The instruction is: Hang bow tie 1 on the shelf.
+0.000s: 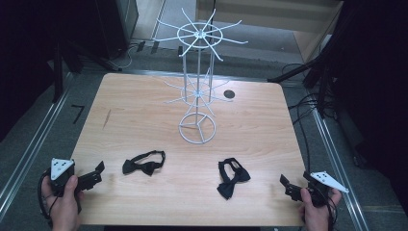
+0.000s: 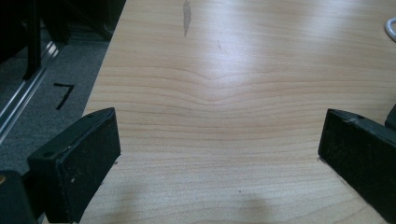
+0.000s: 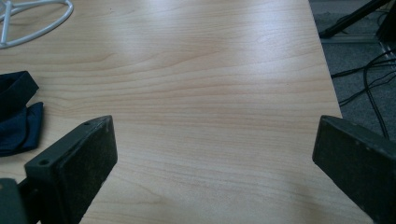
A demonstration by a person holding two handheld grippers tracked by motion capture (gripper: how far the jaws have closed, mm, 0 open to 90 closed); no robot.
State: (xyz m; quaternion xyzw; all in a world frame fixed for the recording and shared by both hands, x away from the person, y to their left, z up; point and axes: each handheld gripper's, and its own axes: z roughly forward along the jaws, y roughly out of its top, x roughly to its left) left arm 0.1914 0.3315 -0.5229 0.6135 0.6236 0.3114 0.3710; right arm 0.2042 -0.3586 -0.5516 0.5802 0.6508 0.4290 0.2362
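Note:
Two black bow ties lie on the wooden table (image 1: 144,110): one (image 1: 143,163) at the front left, the other (image 1: 232,177) at the front right, its edge also at the left of the right gripper view (image 3: 16,116). A white wire display rack (image 1: 197,79) with radiating hooks stands at the table's middle back. My left gripper (image 1: 97,174) rests open at the front left corner, left of the first bow tie. My right gripper (image 1: 287,185) sits open at the front right corner, right of the second bow tie. Nothing lies between either pair of jaws (image 2: 219,154) (image 3: 215,158).
A small dark round hole (image 1: 229,94) sits in the table near the rack. Cables (image 1: 308,103) and dark stand legs lie on the floor to the right. Metal rails (image 1: 29,149) run along the floor on the left. The rack's ring base (image 3: 32,18) shows at the top left of the right gripper view.

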